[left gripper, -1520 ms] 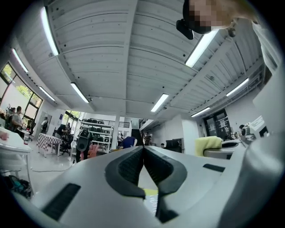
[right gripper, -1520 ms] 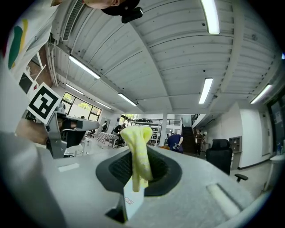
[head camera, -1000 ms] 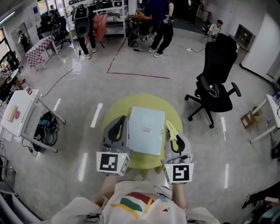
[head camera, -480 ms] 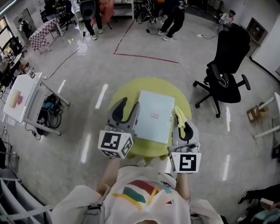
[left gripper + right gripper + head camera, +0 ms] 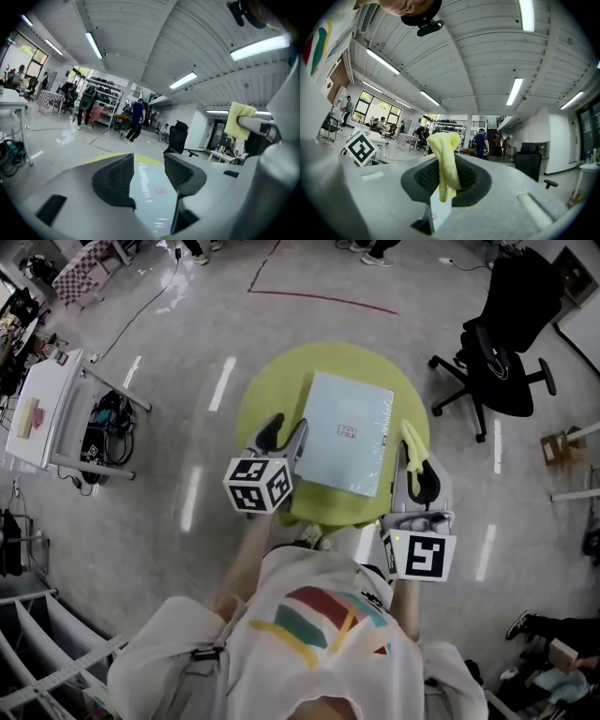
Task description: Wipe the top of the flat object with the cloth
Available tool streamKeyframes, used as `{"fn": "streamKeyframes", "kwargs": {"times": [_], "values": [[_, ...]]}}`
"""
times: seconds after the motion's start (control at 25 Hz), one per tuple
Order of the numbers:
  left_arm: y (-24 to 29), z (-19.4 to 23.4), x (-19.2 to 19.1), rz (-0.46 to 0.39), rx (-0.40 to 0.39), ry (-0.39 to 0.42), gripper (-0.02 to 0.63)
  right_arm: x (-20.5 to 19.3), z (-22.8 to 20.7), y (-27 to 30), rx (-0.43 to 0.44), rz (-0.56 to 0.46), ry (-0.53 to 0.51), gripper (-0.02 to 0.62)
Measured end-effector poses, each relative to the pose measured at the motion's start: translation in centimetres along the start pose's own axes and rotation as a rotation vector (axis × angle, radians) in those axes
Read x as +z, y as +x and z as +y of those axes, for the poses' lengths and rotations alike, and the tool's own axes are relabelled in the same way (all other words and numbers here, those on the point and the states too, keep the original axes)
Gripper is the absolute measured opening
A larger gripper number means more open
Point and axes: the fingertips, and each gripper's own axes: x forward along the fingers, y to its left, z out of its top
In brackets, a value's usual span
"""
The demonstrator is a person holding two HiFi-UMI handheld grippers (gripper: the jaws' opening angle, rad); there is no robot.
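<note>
- Head view: the flat object [image 5: 349, 432], a pale rectangular panel, lies on the round yellow-green table [image 5: 272, 390]. You hold one gripper on each side of its near end.
- Your left gripper [image 5: 284, 435] sits just beside the flat object's left edge. Its jaws have just been opening and now stand wide apart, pressing on nothing.
- Left gripper view: through the gap between those jaws you see the flat object's glossy top, with a small red mark on it.
- Your right gripper [image 5: 415, 465] is just beside the right edge, with its jaws clamped on the yellow cloth [image 5: 411, 439].
- Right gripper view: the cloth is pinched in a bunch between the jaws, and its free end pokes out past the tips.
- A black office chair [image 5: 506, 343] stands on the floor, well apart from the table.
</note>
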Motion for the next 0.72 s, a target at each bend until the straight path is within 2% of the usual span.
{"fn": "streamKeyframes", "kwargs": {"times": [0.24,0.52,0.72], "values": [[1.0,2.9,-7.4,0.181,0.046,-0.078,0.190,-0.7,0.4,0.3,0.006,0.038,-0.003,0.029],[1.4,4.3,-13.4,0.351,0.028,-0.195,0.190,-1.7,0.7,0.3,0.005,0.069,-0.013,0.029],[1.2,4.6,-15.4,0.404,0.025,-0.235,0.190,-2.2,0.7,0.1,0.001,0.084,-0.011,0.029]]}}
